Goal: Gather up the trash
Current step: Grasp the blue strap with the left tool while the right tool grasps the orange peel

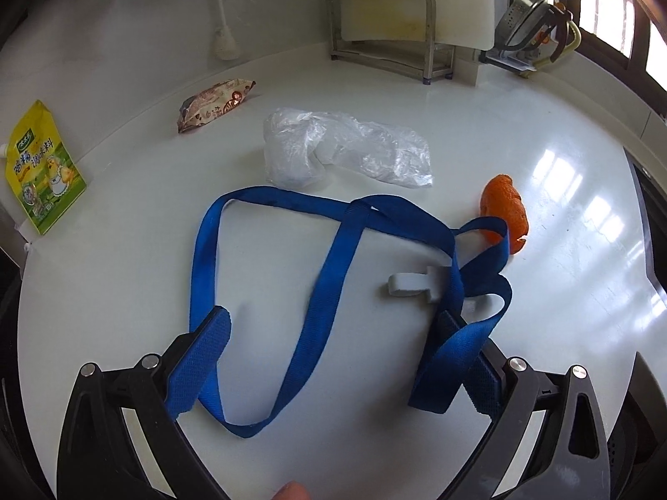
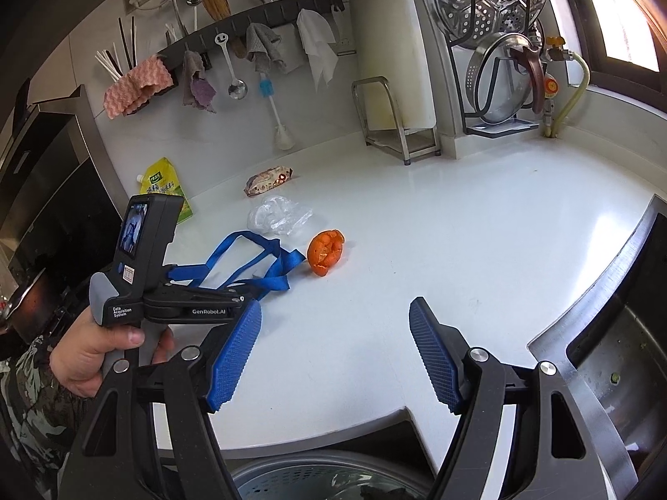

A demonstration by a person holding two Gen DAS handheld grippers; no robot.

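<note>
Left gripper (image 1: 333, 333) fingers spread wide, grasping nothing, blue strap (image 1: 333, 250) draped loose across both pads on white counter (image 1: 542, 291). Right gripper (image 2: 335, 358) also spread, empty, hovering at counter edge by sink (image 2: 604, 354). Trash further out: orange peel (image 1: 502, 212) touching strap, crumpled clear plastic bag (image 1: 346, 150) just behind, snack wrapper (image 1: 214, 104) near wall, yellow pouch (image 1: 41, 166) far left.

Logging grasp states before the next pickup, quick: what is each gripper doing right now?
Left gripper: open, holding nothing; the blue strap lies between and over its fingers.
Right gripper: open, empty, above the white counter.
</note>
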